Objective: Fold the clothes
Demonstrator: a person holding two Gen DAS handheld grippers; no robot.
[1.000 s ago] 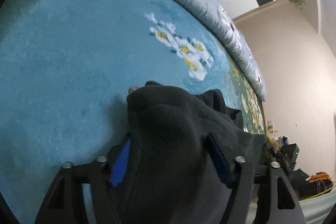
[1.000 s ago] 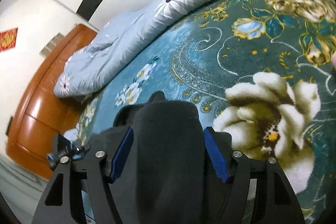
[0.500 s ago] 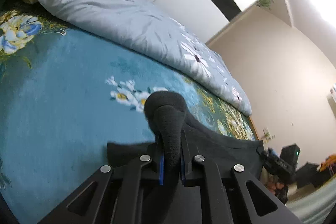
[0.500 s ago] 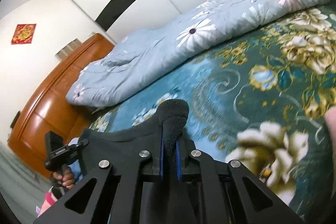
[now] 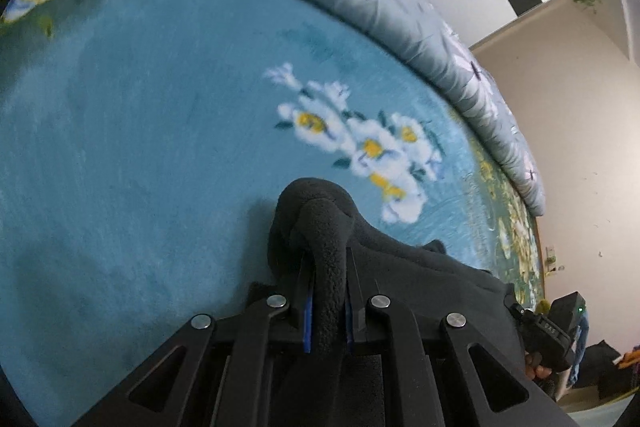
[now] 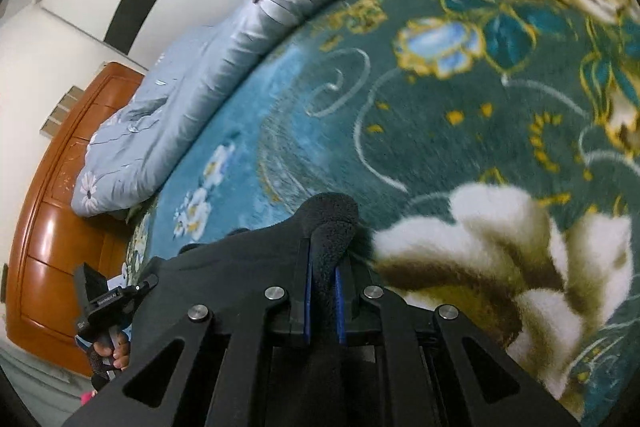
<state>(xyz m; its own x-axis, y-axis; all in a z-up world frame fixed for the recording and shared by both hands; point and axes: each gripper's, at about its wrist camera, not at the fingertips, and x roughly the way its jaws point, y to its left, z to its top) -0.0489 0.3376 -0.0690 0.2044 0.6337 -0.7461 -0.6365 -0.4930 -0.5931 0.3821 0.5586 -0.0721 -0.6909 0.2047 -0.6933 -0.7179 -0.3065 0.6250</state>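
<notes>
Both tongs, left (image 5: 326,291) and right (image 6: 322,291), clamp opposite ends of the dark fleece garment (image 5: 420,267), its edge stretched sideways between them.

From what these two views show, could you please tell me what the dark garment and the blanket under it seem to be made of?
The dark garment looks like fleece: charcoal, matt, with a pebbly nap where it bunches between the pads. The blanket looks like plush pile, probably synthetic: fuzzy, soft-edged printed flowers, faint brush marks. Fibre content can't be confirmed by sight.
</notes>
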